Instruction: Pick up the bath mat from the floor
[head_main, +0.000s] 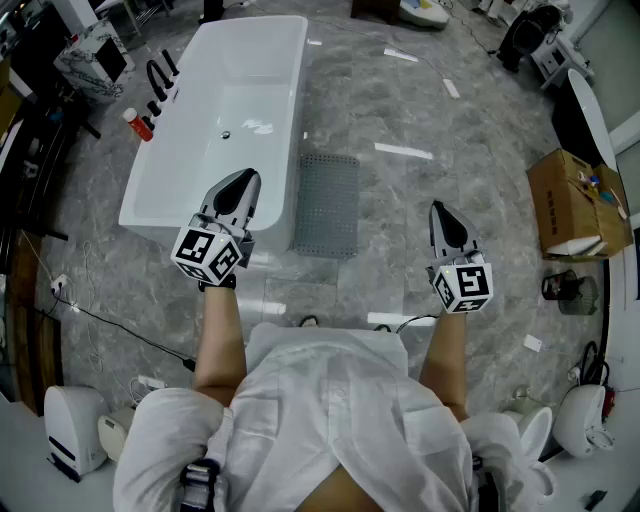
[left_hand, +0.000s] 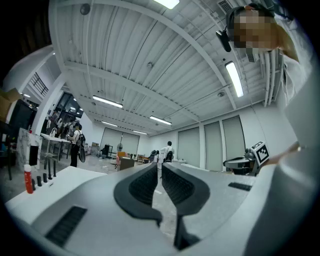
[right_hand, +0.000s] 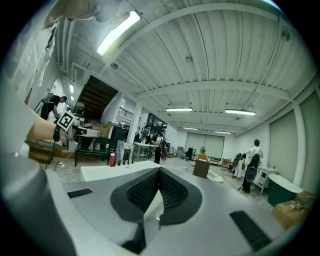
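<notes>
The grey bath mat (head_main: 327, 203) lies flat on the marble floor, alongside the right wall of the white bathtub (head_main: 222, 120). My left gripper (head_main: 240, 186) is held in the air over the tub's near corner, to the left of the mat, jaws shut and empty. My right gripper (head_main: 441, 215) hangs over bare floor well to the right of the mat, also shut with nothing in it. Both gripper views look level across the room; the left gripper (left_hand: 159, 171) and the right gripper (right_hand: 159, 176) show their pads together. The mat is hidden in those views.
A red bottle (head_main: 137, 124) and black taps stand on the tub's left rim. An open cardboard box (head_main: 578, 205) sits at the right, with a dark tub behind it. White appliances and a cable (head_main: 120, 328) lie at the lower left. People stand far off in the hall.
</notes>
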